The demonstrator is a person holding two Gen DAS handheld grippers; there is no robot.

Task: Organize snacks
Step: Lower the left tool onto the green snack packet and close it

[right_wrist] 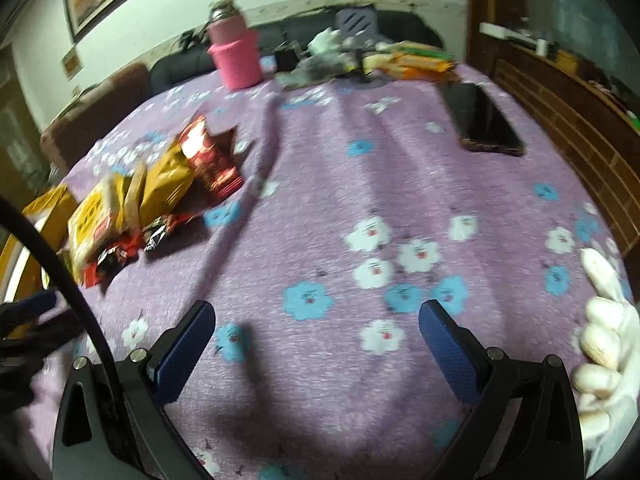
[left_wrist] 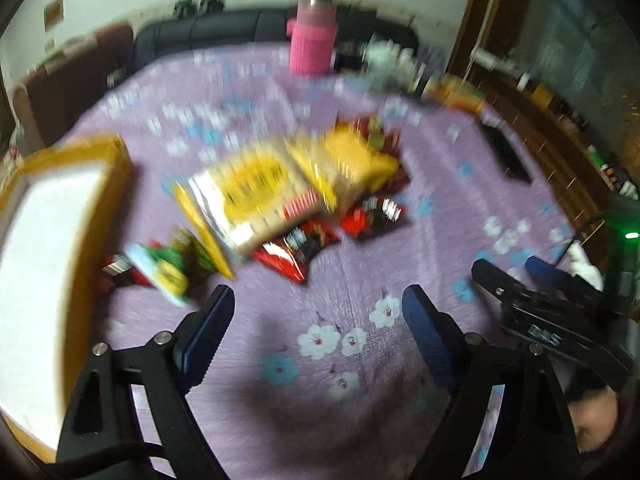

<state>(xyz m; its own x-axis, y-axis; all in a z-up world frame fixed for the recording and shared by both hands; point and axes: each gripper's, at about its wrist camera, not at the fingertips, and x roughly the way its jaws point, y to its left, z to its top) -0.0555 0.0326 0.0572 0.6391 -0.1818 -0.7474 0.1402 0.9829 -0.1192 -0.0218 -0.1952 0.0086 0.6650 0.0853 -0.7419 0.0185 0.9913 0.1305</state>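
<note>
Two grippers hover empty over the purple flowered worktop (right_wrist: 360,160), each with its fingers spread wide apart. The snack pile (left_wrist: 288,196) lies ahead of the left gripper (left_wrist: 316,312), slightly to its left and a little farther off; from the right gripper (right_wrist: 316,320) the same pile sits well to the far left. So the left hand looks the nearer one for the first pick. The large yellow packet (left_wrist: 244,192) on top runs with its long axis slanting from near-left to far-right, with red wrappers (left_wrist: 360,216) poking out beneath it and a green and yellow pack (left_wrist: 168,272) at the near-left end. A cardboard box (left_wrist: 52,272) stands just left of the pile, open; its inside looks pale and I see no snacks in it, though blur hides detail. Probably packets go there.
</note>
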